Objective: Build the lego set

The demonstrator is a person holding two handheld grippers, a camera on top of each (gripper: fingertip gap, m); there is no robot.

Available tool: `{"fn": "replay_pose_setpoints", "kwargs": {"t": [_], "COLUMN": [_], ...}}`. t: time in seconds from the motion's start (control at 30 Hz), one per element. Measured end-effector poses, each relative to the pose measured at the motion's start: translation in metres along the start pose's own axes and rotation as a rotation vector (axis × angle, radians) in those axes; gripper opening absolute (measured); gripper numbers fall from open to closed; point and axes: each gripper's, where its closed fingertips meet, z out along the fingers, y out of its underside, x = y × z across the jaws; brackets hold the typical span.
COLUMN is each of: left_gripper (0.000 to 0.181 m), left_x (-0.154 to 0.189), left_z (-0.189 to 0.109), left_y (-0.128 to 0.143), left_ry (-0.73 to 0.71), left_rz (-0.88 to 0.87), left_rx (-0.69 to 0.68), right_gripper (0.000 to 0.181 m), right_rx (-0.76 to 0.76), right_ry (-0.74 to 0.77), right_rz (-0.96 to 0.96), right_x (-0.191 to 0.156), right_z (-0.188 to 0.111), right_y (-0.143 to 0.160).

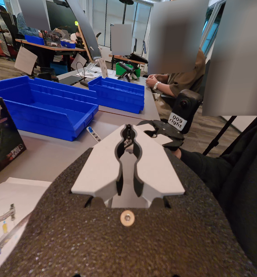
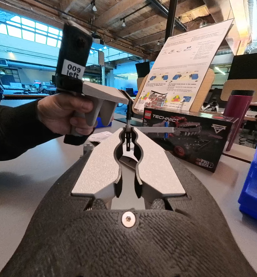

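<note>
A black axle pin (image 2: 128,140), standing upright at frame centre, is being pinched by the right gripper (image 2: 128,134) through a grey beam (image 2: 154,129) (extending right), while the left gripper (image 2: 128,100) is clamping its top from above.

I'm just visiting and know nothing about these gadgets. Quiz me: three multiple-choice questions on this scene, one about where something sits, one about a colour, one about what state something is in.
1. Where does the loose grey beam with the blue pin lie?
A. inside a bin
B. on the table by the nearest blue bin's corner
C. on the set box

2. What colour is the tumbler behind the Lego box?
A. maroon
B. green
C. white

3. How is the right gripper standing?
A. wide open
B. shut on nothing
C. shut on a black axle assembly

Answers: 1 B, the beam rests on bare tabletop beside the bin. 2 A, a dark reddish cylinder. 3 C, the fingers pinch the axle, and the left gripper grips its upper end.
</note>
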Motion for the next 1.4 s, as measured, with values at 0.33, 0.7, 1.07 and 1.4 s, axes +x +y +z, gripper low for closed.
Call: {"fn": "replay_pose_setpoints", "kwargs": {"t": [0.33, 0.7, 1.07, 1.4], "left_gripper": [0.001, 0.001, 0.001, 0.001], "left_x": [0.011, 0.013, -0.01, -0.021], "left_z": [-0.001, 0.003, 0.009, 0.027], "left_y": [0.011, 0.014, 0.032, 0.177], "left_ry": [0.125, 0.179, -0.028, -0.129], "left_rz": [0.005, -0.078, -0.152, 0.011], "left_rx": [-0.044, -0.01, -0.025, -0.958], "right_gripper": [0.004, 0.004, 0.004, 0.005], "right_rx": [-0.008, 0.0, -0.243, -0.538], "right_ry": [-0.183, -0.233, 0.002, 0.26], "right_rz": [0.147, 0.18, 0.07, -0.006], "right_x": [-0.016, -0.023, 0.027, 0.082], "right_z": [-0.002, 0.0, -0.023, -0.072], "right_y": [0.006, 0.006, 0.041, 0.075]}}
